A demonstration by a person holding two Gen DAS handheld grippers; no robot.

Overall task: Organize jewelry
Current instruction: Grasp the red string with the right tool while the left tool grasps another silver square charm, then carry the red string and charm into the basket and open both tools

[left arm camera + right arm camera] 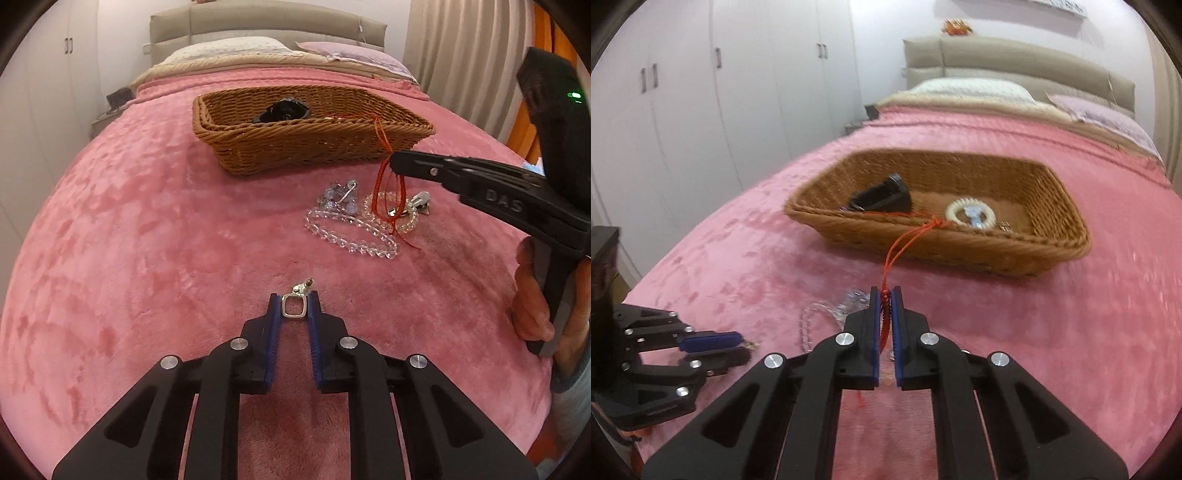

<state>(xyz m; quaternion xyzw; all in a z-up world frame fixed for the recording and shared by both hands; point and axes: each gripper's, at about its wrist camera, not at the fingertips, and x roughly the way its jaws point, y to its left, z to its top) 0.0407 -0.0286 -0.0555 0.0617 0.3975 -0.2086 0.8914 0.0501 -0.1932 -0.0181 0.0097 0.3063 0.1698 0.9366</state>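
My left gripper is shut on a small silver square earring, low over the pink blanket. My right gripper is shut on a red braided cord, whose far end runs over the rim into the wicker basket. In the left wrist view the right gripper hangs in front of the basket, with the red cord dangling in loops under it. The left gripper shows low at the left of the right wrist view.
In the basket lie a black clip and a white toothed ring. On the blanket below the cord sit a clear bead bracelet, a crystal piece, a coil hair tie and a metal clip. A hand holds the right gripper's handle.
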